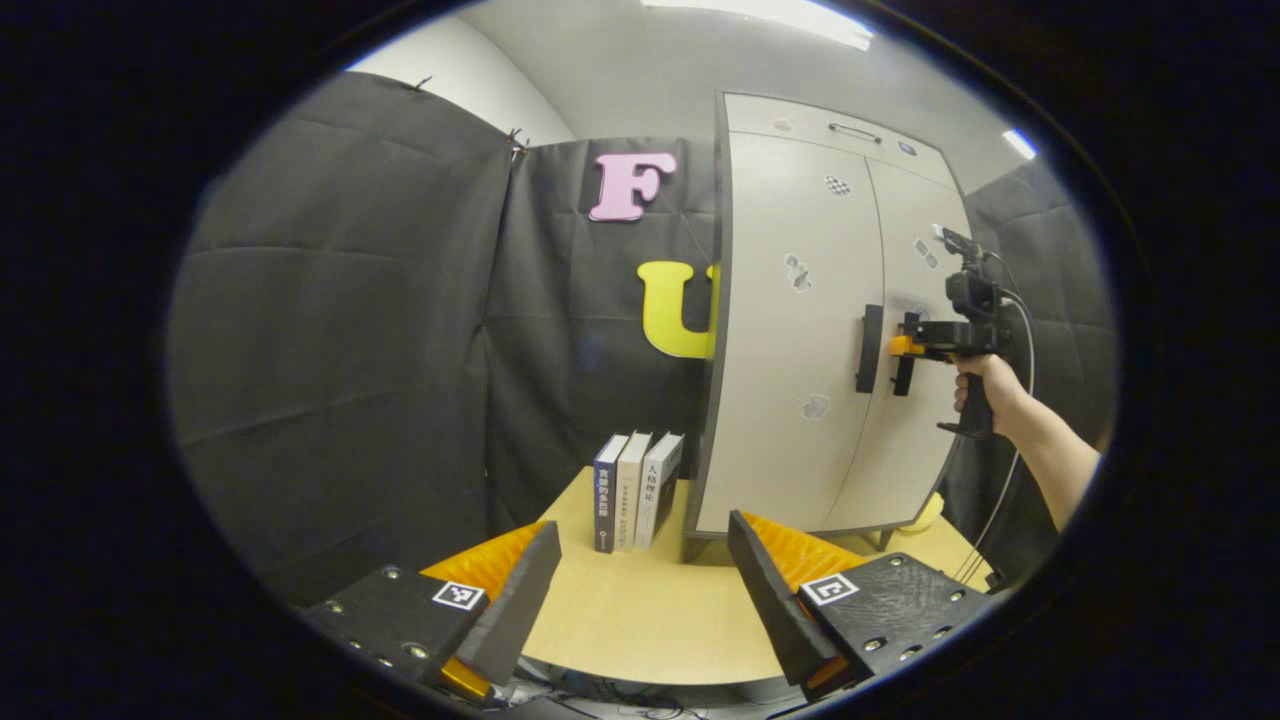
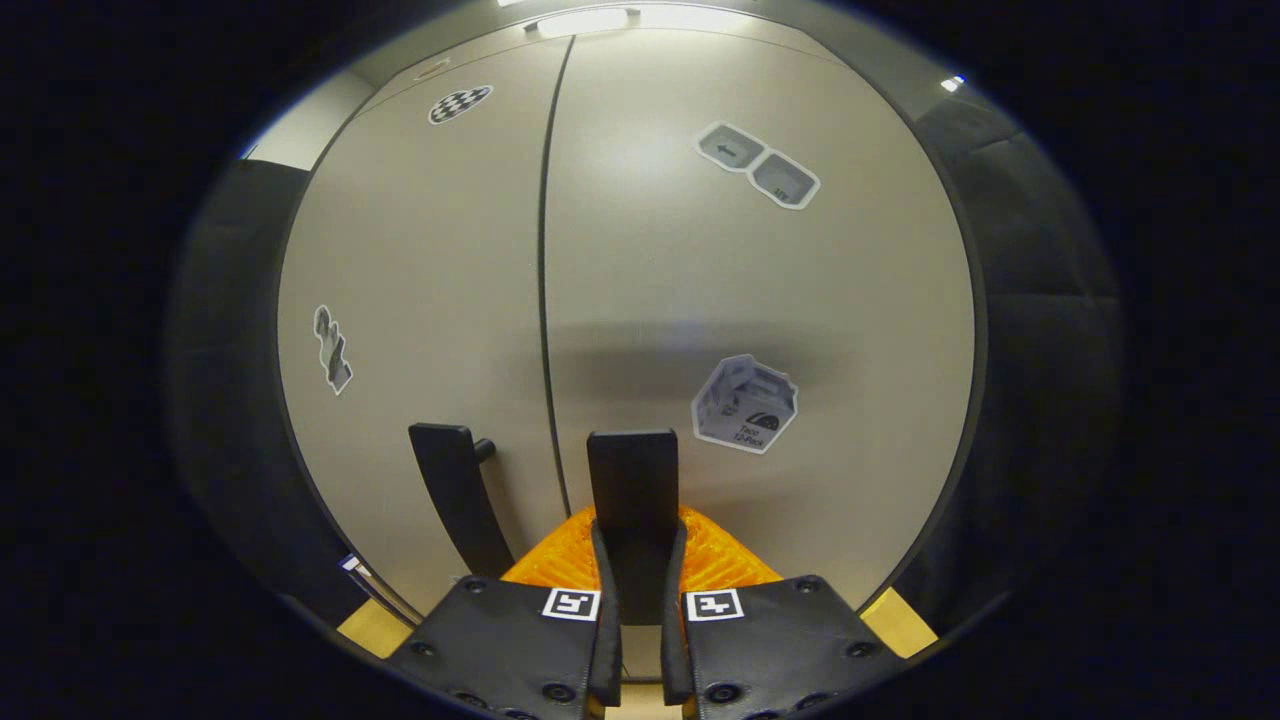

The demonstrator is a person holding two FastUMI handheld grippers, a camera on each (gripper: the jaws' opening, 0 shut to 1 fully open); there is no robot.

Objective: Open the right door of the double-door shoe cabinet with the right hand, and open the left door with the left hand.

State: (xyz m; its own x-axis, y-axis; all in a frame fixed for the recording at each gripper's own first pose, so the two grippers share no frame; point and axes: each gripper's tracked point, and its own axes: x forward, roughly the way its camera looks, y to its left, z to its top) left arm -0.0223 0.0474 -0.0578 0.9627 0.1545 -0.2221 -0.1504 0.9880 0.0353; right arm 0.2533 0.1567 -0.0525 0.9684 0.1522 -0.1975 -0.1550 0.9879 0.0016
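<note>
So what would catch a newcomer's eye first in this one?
Probably the pale double-door shoe cabinet standing on the wooden table, both doors shut. Next, the right gripper clamped on the right door's black handle, with the left door's handle free beside it. The left gripper hangs open, back from the cabinet, near three upright books.

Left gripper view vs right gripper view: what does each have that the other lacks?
Left gripper view: three books upright beside the cabinet, the tabletop, the hand holding the right gripper, and the open left gripper.
Right gripper view: fingers clamped on the right door handle, seen close.
Shared: both closed doors, the left door handle.
</note>
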